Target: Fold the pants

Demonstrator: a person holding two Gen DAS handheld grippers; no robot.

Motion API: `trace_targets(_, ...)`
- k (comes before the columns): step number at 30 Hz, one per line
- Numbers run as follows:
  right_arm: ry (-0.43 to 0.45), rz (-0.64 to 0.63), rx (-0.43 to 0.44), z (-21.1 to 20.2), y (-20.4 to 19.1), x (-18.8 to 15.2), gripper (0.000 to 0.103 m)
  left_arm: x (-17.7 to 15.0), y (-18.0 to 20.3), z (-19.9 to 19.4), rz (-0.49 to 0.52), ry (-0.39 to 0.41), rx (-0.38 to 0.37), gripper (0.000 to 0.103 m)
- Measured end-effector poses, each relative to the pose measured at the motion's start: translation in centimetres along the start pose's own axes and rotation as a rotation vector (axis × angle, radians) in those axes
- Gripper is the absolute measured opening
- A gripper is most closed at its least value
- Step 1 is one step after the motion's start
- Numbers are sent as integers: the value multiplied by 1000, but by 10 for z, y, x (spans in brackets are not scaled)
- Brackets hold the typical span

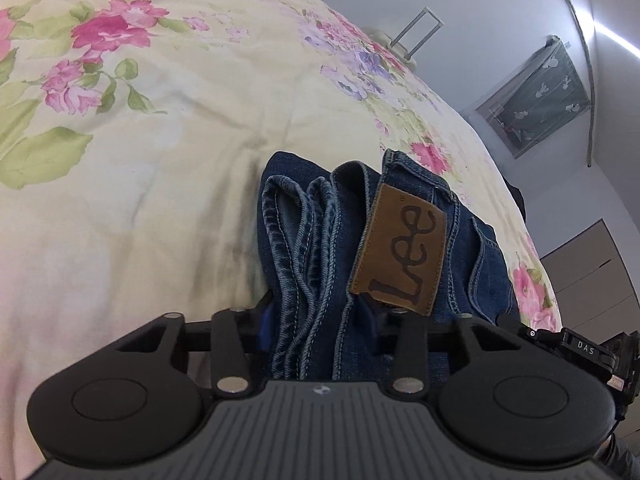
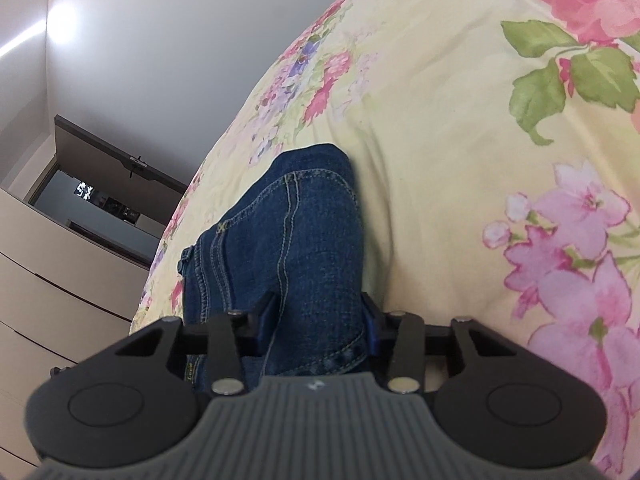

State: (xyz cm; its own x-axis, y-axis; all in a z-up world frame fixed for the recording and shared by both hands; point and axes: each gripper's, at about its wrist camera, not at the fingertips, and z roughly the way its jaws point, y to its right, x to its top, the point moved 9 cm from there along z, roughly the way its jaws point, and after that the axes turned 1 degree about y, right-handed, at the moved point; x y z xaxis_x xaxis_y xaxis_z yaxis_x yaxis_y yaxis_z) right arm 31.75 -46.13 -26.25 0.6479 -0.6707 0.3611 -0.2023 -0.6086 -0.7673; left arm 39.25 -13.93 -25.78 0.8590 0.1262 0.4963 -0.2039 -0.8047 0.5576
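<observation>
You have both tools clamped on the folded Lee jeans [image 1: 360, 240] on the floral bed [image 1: 160, 160], left tool [image 1: 320, 320] on the stacked waistband-and-hem end, right tool [image 2: 320, 316] on the other end, the bundle running straight ahead from each.

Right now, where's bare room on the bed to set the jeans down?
Free: the floral bedspread left of the folded jeans in the left wrist view, and right of them in the right wrist view. Crowded: the jeans bundle itself, with the left gripper and right gripper both clamped on it.
</observation>
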Motion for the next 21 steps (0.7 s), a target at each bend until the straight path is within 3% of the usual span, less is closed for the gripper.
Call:
trace_targets(2, 4, -19, 3, -6, -8, 1, 22, 2, 6, -7, 27, 15, 25, 25)
trace_targets(5, 12, -82, 11, -17, -31, 3, 18, 6, 15, -22, 40, 34, 32, 20)
trace_targets(13, 8, -216, 43, -36, -111, -6, 17, 24, 10, -97, 55, 85, 43, 20)
trace_targets(21, -49, -220, 156, -16, -198, -57, 17, 69, -32, -195, 155, 93, 123, 19)
